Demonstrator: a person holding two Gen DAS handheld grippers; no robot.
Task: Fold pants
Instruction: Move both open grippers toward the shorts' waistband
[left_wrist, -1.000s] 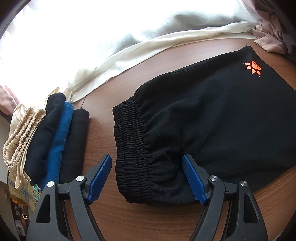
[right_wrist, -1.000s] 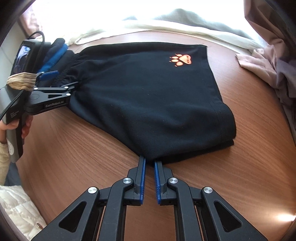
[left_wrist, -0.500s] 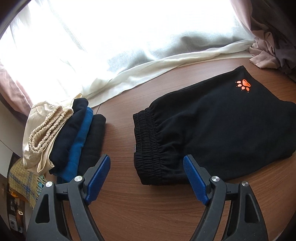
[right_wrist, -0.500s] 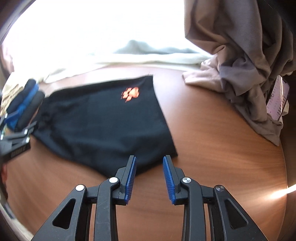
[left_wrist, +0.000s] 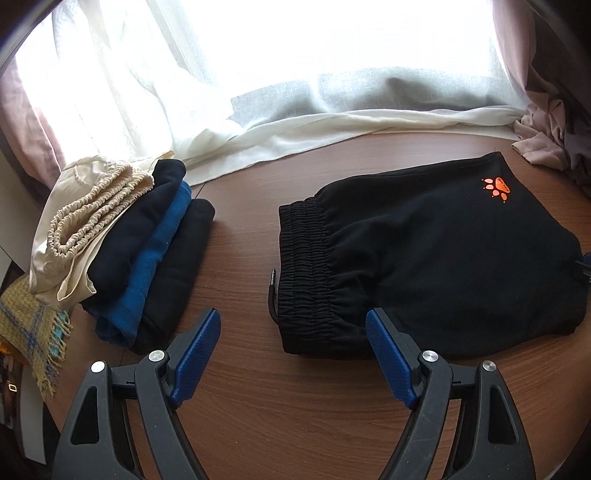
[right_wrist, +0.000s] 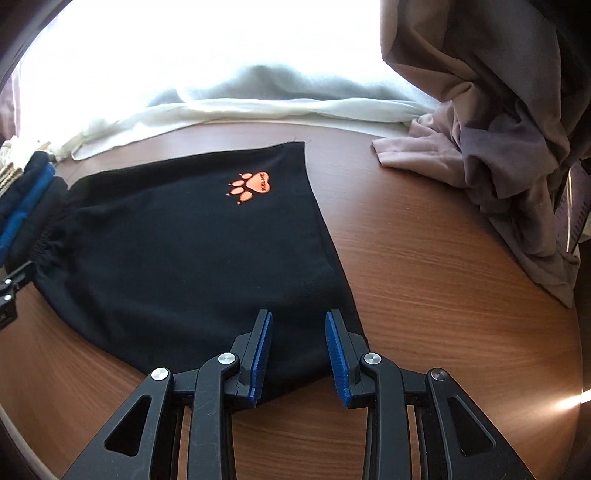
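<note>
Black folded pants (left_wrist: 443, 258) with an orange paw print (left_wrist: 498, 188) lie flat on the round wooden table (left_wrist: 295, 406), their gathered waistband (left_wrist: 306, 269) to the left. My left gripper (left_wrist: 291, 317) is open wide and hovers just short of the waistband's near corner, touching nothing. In the right wrist view the same pants (right_wrist: 184, 266) spread out ahead. There my right gripper (right_wrist: 299, 317) stands a little open over their near edge, with no cloth pinched between its pads.
A stack of folded clothes (left_wrist: 147, 258), cream, navy, blue and black, sits left of the pants. A white curtain (left_wrist: 295, 122) drapes onto the table's far side. Loose pinkish-grey garments (right_wrist: 498, 147) are heaped at the right. A yellow fringed scarf (left_wrist: 26, 325) hangs at the far left.
My right gripper let go of the pants' edge, opened partway and swung toward their right end. My left gripper drew back and rose, so the waistband corner is no longer between its fingers.
</note>
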